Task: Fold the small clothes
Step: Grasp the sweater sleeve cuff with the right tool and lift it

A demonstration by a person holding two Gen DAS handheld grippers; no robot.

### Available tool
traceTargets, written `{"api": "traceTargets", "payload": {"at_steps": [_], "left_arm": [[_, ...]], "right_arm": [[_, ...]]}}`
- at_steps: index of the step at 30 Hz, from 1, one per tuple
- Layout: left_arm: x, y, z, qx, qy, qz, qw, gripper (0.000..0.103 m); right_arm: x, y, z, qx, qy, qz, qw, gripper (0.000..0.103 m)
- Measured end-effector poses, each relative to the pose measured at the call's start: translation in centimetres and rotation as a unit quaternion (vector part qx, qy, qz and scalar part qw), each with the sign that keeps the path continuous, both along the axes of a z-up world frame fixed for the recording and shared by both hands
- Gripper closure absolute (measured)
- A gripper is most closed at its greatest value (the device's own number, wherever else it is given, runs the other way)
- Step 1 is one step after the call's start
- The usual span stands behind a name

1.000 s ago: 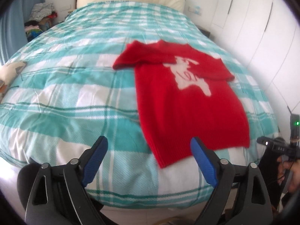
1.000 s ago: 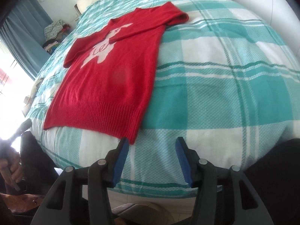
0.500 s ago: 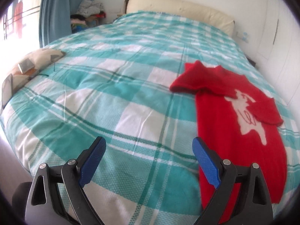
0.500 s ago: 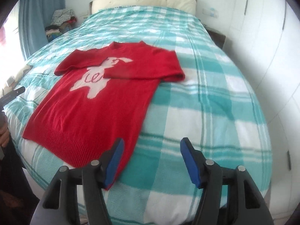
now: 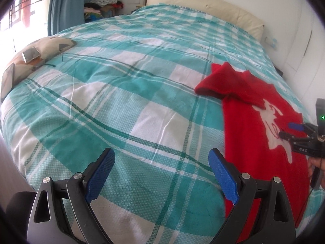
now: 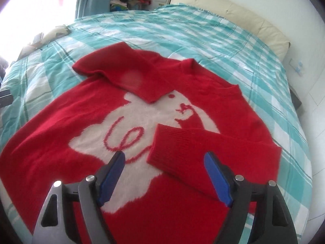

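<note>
A small red sweater (image 6: 67, 122) with a white animal figure lies flat on the teal and white checked bed (image 6: 243, 46); both sleeves are folded in over its front. In the left wrist view the sweater (image 5: 249, 126) lies at the right. My right gripper (image 6: 164, 177) is open and empty, hovering over the sweater's middle, close to the cuff of the near sleeve (image 6: 162, 148). It also shows in the left wrist view (image 5: 290, 130) at the right edge. My left gripper (image 5: 162, 172) is open and empty over bare bedspread, left of the sweater's hem.
A patterned cushion (image 5: 34, 61) with small flat items on it lies at the bed's left edge. A cream headboard (image 5: 203, 6) is at the far end. A pile of clothes (image 5: 103, 2) and a blue curtain (image 5: 65, 4) stand beyond the bed. White wardrobes (image 5: 304, 30) line the right.
My right gripper has moved forward from the bed's foot over the sweater. My left gripper has swung left, off the sweater, over bare bedspread. Both stayed open.
</note>
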State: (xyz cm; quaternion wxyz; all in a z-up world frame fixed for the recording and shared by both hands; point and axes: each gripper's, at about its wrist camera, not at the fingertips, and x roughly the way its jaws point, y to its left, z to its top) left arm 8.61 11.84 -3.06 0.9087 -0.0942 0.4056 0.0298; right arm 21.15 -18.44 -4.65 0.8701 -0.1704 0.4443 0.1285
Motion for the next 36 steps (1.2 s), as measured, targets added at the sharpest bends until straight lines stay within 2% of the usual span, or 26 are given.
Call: {"api": "traceTargets", "payload": {"at_steps": [1, 2, 3, 4, 5, 7, 9, 11, 13, 15, 18, 22, 26, 29, 30, 36], "left_arm": [[0.1, 0.0, -0.1, -0.001, 0.003, 0.0, 1.0, 0.009], [0.2, 0.1, -0.2, -0.003, 0.005, -0.001, 1.0, 0.009], [0.2, 0.1, -0.2, -0.004, 0.008, -0.001, 1.0, 0.009], [0.2, 0.2, -0.3, -0.006, 0.01, -0.001, 0.9999, 0.009], [0.2, 0.2, -0.4, -0.009, 0.013, -0.002, 0.9999, 0.009], [0.4, 0.4, -0.4, -0.02, 0.018, -0.004, 0.9996, 0.009], [0.6, 0.5, -0.5, -0.034, 0.023, -0.005, 0.9992, 0.009], [0.6, 0.6, -0.6, -0.045, 0.027, -0.007, 0.9986, 0.009], [0.7, 0.7, -0.8, -0.047, 0.032, -0.006, 0.9984, 0.009], [0.7, 0.9, -1.0, -0.052, 0.034, -0.003, 0.9981, 0.009], [0.8, 1.1, -1.2, -0.06, 0.037, 0.003, 0.9975, 0.009], [0.8, 1.0, -1.5, -0.051, 0.038, 0.009, 0.9979, 0.009], [0.7, 0.8, -1.6, -0.026, 0.034, 0.014, 0.999, 0.009], [0.8, 0.8, -1.8, -0.019, 0.04, 0.014, 0.9989, 0.009], [0.9, 0.7, -1.9, -0.019, 0.042, 0.014, 0.9988, 0.009], [0.9, 0.3, -2.1, -0.008, 0.043, 0.011, 0.999, 0.009]], "right_arm": [[0.9, -0.4, -1.2, 0.009, 0.018, -0.009, 1.0, 0.045], [1.6, -0.9, -2.0, 0.029, 0.037, -0.021, 0.999, 0.053], [1.7, -1.8, -1.9, 0.051, 0.036, -0.034, 0.997, 0.064], [1.6, -2.7, -1.3, 0.065, 0.026, -0.052, 0.996, 0.088], [1.2, -4.1, -0.3, 0.081, 0.014, -0.072, 0.994, 0.095], [0.0, -8.0, 2.2, 0.115, -0.02, -0.114, 0.987, 0.095], [-2.0, -13.6, 4.9, 0.131, -0.056, -0.178, 0.974, 0.095], [-4.6, -19.8, 7.4, 0.143, -0.093, -0.255, 0.952, 0.095], [-8.1, -25.9, 9.0, 0.139, -0.127, -0.332, 0.924, 0.095], [-11.7, -30.9, 9.4, 0.125, -0.145, -0.394, 0.899, 0.095], [-15.2, -35.6, 8.0, 0.123, -0.14, -0.449, 0.874, 0.095], [-18.3, -38.1, 5.3, 0.172, -0.136, -0.49, 0.844, 0.095], [-20.4, -39.0, 3.0, 0.225, -0.144, -0.528, 0.806, 0.095], [-21.7, -40.0, 1.4, 0.272, -0.127, -0.552, 0.778, 0.095], [-21.9, -40.3, 1.1, 0.28, -0.125, -0.556, 0.772, 0.096], [-22.2, -40.5, 0.5, 0.292, -0.118, -0.561, 0.765, 0.096]]}}
